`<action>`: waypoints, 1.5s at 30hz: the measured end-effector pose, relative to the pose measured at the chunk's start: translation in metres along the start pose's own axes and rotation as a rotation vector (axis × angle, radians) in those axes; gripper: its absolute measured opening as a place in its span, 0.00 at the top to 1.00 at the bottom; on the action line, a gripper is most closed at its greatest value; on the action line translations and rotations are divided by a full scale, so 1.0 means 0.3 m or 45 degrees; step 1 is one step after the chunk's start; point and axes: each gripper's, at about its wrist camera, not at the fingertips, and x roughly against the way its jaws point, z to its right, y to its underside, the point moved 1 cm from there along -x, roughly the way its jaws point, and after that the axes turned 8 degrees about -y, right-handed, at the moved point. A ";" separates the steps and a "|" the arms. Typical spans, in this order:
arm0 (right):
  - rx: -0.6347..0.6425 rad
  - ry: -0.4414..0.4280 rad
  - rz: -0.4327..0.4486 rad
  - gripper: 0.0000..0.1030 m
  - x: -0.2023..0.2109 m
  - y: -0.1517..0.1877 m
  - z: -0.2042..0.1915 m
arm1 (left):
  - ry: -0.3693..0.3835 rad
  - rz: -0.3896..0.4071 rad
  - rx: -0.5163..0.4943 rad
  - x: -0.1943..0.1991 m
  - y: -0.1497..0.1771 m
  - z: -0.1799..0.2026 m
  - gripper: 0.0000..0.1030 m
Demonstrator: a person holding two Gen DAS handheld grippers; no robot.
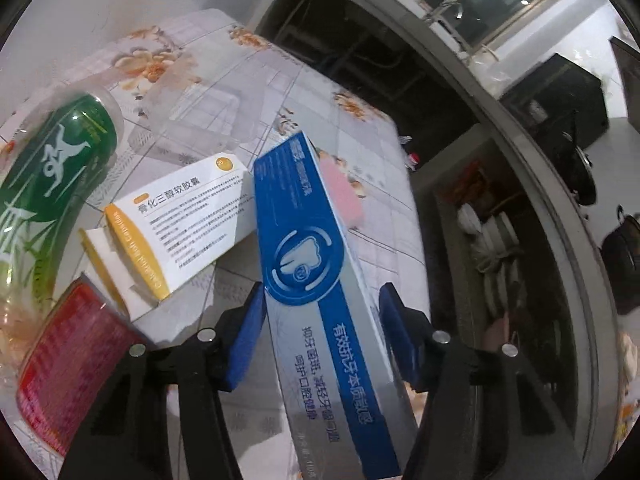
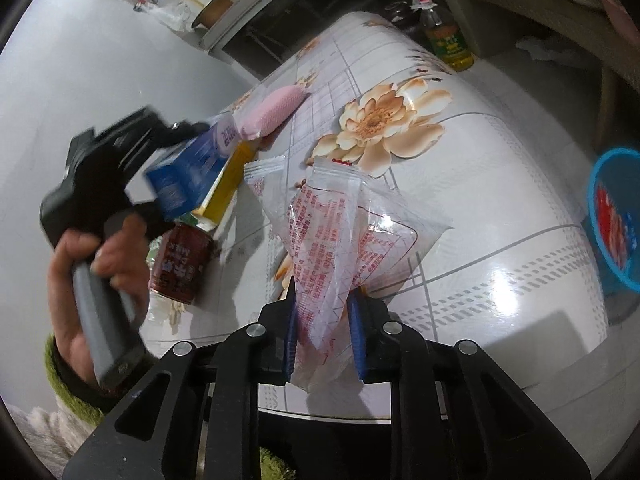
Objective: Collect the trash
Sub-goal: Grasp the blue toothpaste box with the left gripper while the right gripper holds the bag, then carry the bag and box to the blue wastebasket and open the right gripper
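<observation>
In the left wrist view my left gripper [image 1: 324,332] is shut on a long blue and silver toothpaste box [image 1: 316,280], held tilted above the table. The same box [image 2: 188,176] shows in the right wrist view, in the hand-held left gripper [image 2: 132,168]. My right gripper [image 2: 324,336] is shut on a clear plastic wrapper with red print [image 2: 340,232], lifted over the floral tablecloth [image 2: 480,184]. A white and yellow medicine box [image 1: 176,228], a green bottle [image 1: 52,168] and a red can [image 1: 68,364] lie on the table at the left.
A pink sponge [image 2: 272,110] lies at the table's far side. A blue basket [image 2: 616,224] stands beyond the table's right edge. An oil bottle [image 2: 446,38] stands on the floor behind the table. A clear plastic container [image 1: 200,112] sits on the table.
</observation>
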 end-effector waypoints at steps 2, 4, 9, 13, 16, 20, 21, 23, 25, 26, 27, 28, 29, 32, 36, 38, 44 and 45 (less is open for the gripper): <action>-0.021 -0.021 0.005 0.81 0.008 -0.004 0.007 | 0.020 -0.019 -0.015 0.020 0.019 -0.009 0.46; -0.027 -0.016 0.011 0.81 0.015 -0.008 0.012 | 0.035 -0.051 -0.027 0.032 0.039 -0.012 0.47; -0.026 0.009 0.024 0.81 0.048 -0.002 0.020 | 0.037 -0.162 -0.199 0.064 0.150 0.007 0.47; -0.031 0.043 0.028 0.81 0.067 0.004 0.033 | -0.054 -0.226 -0.314 0.059 0.223 0.007 0.46; -0.035 0.052 0.021 0.81 0.069 0.003 0.041 | -0.059 -0.244 -0.308 0.039 0.228 0.004 0.38; -0.055 0.039 -0.011 0.73 0.059 -0.004 0.049 | -0.099 -0.261 -0.289 0.000 0.221 0.008 0.37; -0.059 0.036 -0.013 0.72 0.057 -0.006 0.050 | -0.105 -0.265 -0.285 -0.009 0.223 0.011 0.37; -0.047 0.035 -0.024 0.62 0.054 -0.012 0.044 | -0.117 -0.273 -0.280 -0.026 0.223 0.006 0.37; -0.034 0.050 -0.021 0.54 0.058 -0.017 0.042 | -0.129 -0.265 -0.297 -0.034 0.230 0.009 0.37; -0.027 0.053 -0.020 0.53 0.058 -0.019 0.038 | -0.137 -0.257 -0.316 -0.039 0.235 0.011 0.37; -0.021 0.057 -0.022 0.53 0.059 -0.020 0.033 | -0.137 -0.251 -0.326 -0.042 0.239 0.011 0.37; -0.007 0.068 -0.028 0.53 0.052 -0.024 0.029 | -0.135 -0.237 -0.332 -0.042 0.243 0.011 0.37; 0.003 0.075 -0.031 0.53 0.047 -0.026 0.026 | -0.135 -0.221 -0.343 -0.040 0.245 0.012 0.37; 0.033 0.118 -0.044 0.65 0.026 -0.023 0.013 | -0.135 -0.167 -0.405 -0.036 0.256 0.030 0.45; 0.047 0.151 -0.059 0.78 0.006 -0.020 0.009 | -0.143 -0.127 -0.444 -0.029 0.259 0.042 0.52; 0.026 0.137 -0.046 0.83 0.016 -0.021 0.016 | -0.134 -0.115 -0.452 -0.019 0.259 0.044 0.52; -0.110 -0.034 0.043 0.86 0.112 -0.024 0.087 | -0.068 -0.026 -0.512 0.072 0.253 0.087 0.52; -0.133 -0.054 0.071 0.86 0.139 -0.023 0.104 | -0.044 -0.019 -0.519 0.087 0.253 0.100 0.52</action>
